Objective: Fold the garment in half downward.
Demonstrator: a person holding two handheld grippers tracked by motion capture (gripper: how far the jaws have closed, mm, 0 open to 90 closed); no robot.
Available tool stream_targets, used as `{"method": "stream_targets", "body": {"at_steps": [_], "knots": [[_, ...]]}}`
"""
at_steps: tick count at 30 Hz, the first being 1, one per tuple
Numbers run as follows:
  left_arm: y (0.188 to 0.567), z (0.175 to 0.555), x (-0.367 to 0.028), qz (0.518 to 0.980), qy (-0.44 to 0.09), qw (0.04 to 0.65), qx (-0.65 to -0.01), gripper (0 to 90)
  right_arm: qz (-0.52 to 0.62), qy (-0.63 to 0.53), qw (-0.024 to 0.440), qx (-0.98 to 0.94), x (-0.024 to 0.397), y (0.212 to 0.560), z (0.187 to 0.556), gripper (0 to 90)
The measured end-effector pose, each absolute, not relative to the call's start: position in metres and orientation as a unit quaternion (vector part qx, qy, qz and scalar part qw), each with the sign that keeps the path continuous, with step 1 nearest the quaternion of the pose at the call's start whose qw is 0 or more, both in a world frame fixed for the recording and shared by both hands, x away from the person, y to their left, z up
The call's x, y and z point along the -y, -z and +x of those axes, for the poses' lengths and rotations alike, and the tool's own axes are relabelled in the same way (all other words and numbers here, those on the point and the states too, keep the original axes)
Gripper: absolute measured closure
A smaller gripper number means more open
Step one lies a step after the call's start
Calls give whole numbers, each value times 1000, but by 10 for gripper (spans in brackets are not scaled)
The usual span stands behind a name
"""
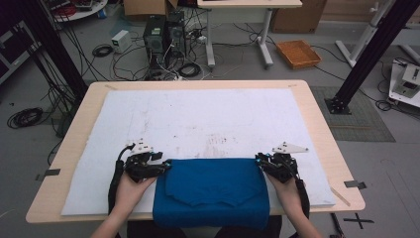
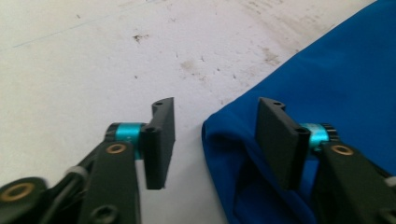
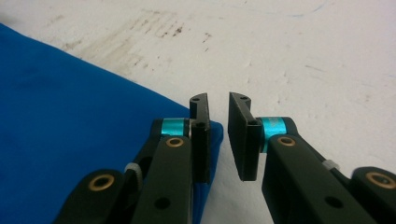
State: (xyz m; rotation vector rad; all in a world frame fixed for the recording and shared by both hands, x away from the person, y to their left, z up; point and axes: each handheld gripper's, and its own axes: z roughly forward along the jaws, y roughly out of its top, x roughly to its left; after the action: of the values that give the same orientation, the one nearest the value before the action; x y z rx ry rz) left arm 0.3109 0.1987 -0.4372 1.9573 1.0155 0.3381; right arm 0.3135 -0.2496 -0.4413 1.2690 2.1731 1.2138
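Folded blue cloth (image 1: 213, 191) lies flat at the table's near edge (image 1: 54, 210).

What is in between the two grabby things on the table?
The folded blue cloth fills the stretch between the left hand-held gripper and the right hand-held gripper, as the high view shows.

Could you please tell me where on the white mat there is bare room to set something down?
The white mat is bare beyond the blue cloth, up to its far edge. The near edge is crowded: cloth flanked by the left hand-held gripper and right hand-held gripper.
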Motion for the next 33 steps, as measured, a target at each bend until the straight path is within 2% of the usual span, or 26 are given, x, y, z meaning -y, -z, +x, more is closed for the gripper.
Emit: {"method": "stream_targets", "body": {"at_steps": [4,7,13,17,19,29,33], "knots": [[438,301,-211,798,-128,436,-397,469,453,-436,172,-758,255,440,312,774],[442,297,-213,813,-136,414,-386,517,456,-438,172,-755,257,440,311,773],[445,306,-197,832,-153,389,-365,554,455,-438,172,-756,254,440,312,765],[445,308,-189,835,-177,378,-360,732,450,-437,175,-759,253,441,312,766],[444,307,-190,830,-178,379,-368,762,453,-437,174,-757,253,441,311,770],[447,305,-211,794,-160,394,-434,732,454,-439,182,-754,259,440,310,778],[442,306,-214,778,-173,402,-451,708,457,-443,181,-750,261,440,311,776]]}}
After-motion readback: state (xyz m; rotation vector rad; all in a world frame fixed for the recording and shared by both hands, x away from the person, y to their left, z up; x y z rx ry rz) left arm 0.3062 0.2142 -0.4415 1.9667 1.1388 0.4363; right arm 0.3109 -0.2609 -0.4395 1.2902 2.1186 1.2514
